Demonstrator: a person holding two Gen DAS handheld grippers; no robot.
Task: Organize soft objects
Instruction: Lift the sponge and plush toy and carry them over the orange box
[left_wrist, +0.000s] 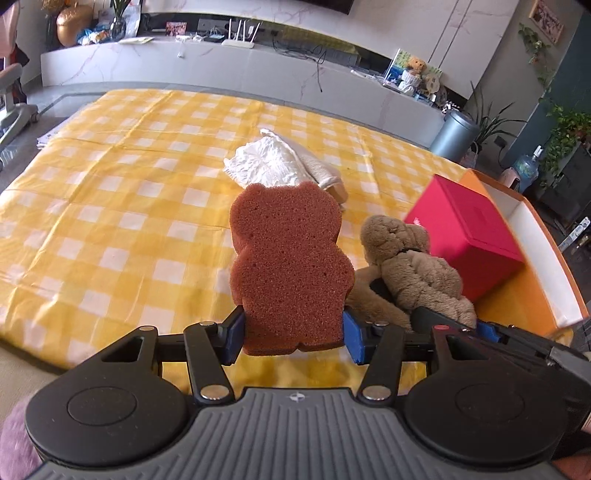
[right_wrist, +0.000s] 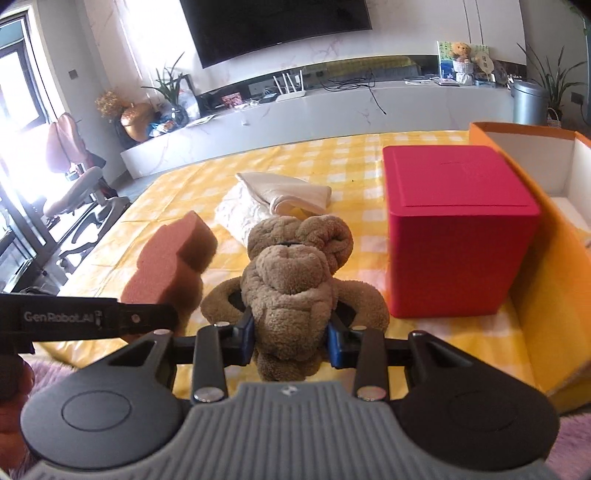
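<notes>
My left gripper (left_wrist: 293, 334) is shut on a brown bear-shaped sponge (left_wrist: 290, 266) and holds it above the yellow checked cloth (left_wrist: 110, 206). My right gripper (right_wrist: 290, 341) is shut on a tan plush monkey (right_wrist: 291, 280), just right of the sponge (right_wrist: 173, 258). The plush monkey (left_wrist: 410, 273) and the right gripper also show in the left wrist view. A white crumpled cloth (left_wrist: 266, 164) and a beige folded cloth (right_wrist: 291, 195) lie further back on the table.
A red cube box (right_wrist: 454, 229) stands right of the plush. An open orange box with a white inside (right_wrist: 554, 206) sits at the right edge. A low white TV bench (right_wrist: 332, 110) runs behind the table.
</notes>
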